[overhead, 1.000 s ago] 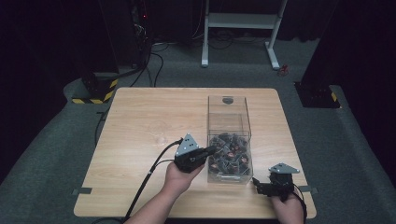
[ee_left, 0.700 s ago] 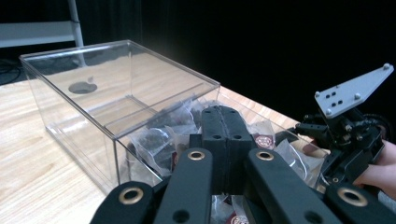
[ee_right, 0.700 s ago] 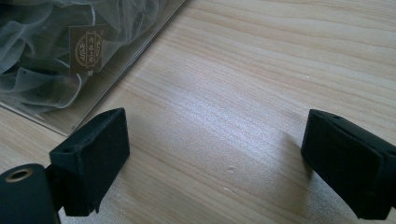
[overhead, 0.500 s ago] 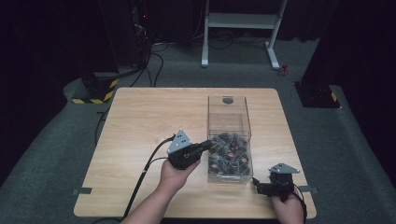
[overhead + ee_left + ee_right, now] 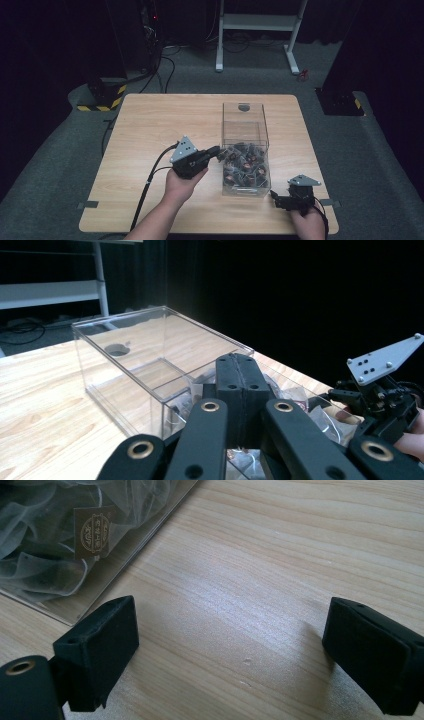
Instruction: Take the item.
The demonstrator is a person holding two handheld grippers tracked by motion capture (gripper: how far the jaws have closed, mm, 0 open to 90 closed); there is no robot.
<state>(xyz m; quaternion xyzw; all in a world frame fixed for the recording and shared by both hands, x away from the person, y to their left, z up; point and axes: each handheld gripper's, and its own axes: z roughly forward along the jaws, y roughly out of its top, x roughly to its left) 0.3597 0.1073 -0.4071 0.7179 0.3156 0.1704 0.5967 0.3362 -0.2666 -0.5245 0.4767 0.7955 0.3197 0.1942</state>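
wooden table point(image 5: 150, 125), white metal frame point(image 5: 260, 22), floor cables point(image 5: 165, 60)

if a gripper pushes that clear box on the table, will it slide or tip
The clear box probably slides: it sits long and low on smooth wood. The small wrapped packets fill only its near end, so it may pivot. Its thin walls look rigid but scratchable.

A pale wooden surface point(image 5: 165, 120) stands on grey carpet point(image 5: 60, 165); beyond it, a white frame point(image 5: 260, 22), black cables point(image 5: 162, 60), darkness all round.

One clear box point(image 5: 245, 131) of small bagged pieces point(image 5: 243, 162) (too heaped to count), two claws, one table point(image 5: 150, 125).
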